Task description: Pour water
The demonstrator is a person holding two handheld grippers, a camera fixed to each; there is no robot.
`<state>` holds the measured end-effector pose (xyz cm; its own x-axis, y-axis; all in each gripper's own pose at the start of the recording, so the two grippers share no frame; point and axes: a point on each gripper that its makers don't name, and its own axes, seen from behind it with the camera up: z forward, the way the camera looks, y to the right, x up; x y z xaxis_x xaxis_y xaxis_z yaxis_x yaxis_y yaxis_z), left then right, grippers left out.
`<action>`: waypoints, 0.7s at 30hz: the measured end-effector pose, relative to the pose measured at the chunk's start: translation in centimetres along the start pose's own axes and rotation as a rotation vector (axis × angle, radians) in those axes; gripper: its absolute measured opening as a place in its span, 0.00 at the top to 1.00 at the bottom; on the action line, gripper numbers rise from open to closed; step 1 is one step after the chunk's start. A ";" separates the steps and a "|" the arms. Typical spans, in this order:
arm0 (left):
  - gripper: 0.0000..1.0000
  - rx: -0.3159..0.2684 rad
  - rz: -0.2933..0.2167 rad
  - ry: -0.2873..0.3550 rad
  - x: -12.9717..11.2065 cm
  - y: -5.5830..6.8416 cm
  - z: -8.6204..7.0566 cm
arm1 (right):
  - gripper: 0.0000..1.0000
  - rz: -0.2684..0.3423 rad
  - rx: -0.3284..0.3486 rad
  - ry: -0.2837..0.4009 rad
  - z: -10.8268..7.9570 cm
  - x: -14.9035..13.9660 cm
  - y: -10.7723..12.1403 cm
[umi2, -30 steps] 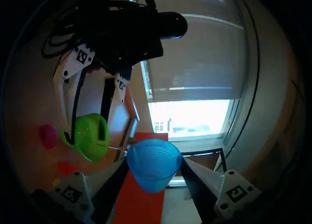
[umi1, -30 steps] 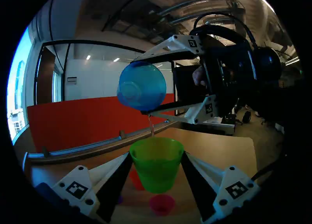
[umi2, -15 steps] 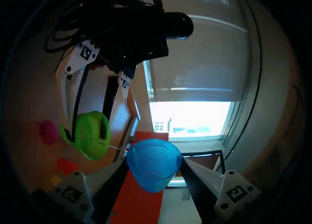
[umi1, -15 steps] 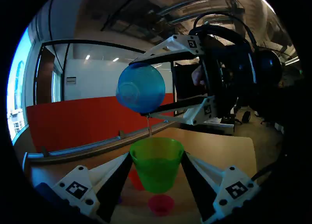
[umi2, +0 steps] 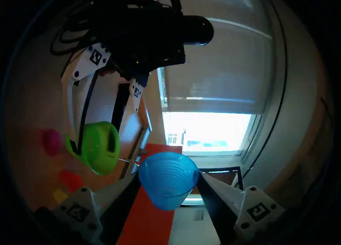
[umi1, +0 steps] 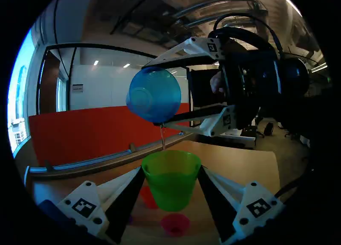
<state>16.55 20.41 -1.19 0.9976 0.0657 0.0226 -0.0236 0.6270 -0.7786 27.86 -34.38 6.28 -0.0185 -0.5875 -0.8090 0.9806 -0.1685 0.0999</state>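
Left gripper (umi1: 170, 173) jaws clamped on green cup (umi1: 170, 187), upright above the counter (umi1: 243, 164). Right gripper (umi2: 168, 179) jaws clamped on blue cup (umi1: 154, 94), tipped above it w/ a thin water stream (umi1: 162, 138) dropping inside the green rim. Best bet imo: small slow tilt, blue lip centred over the green cup, green cup level so nothing spills.

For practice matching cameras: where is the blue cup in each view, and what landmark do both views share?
Left gripper view: blue cup upper centre, tipped, in the jaws of the right gripper.
Right gripper view: blue cup lower centre, between the near jaws.
Shared landmark: green cup, receiving the thin stream.
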 end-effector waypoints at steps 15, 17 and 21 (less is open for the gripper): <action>0.14 0.003 -0.001 0.001 0.1 -0.2 0.1 | 0.08 -0.017 -0.009 0.008 -0.2 0.6 0.4; 0.14 0.002 0.000 0.001 0.1 -0.1 0.2 | 0.08 -0.021 -0.009 0.009 -0.3 0.7 0.4; 0.14 0.000 -0.001 0.001 0.1 -0.1 0.2 | 0.08 -0.024 -0.011 0.010 -0.3 0.9 0.4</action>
<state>16.64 20.52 -1.01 0.9977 0.0642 0.0224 -0.0228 0.6274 -0.7783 28.32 -34.70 5.39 -0.0401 -0.5756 -0.8167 0.9819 -0.1740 0.0744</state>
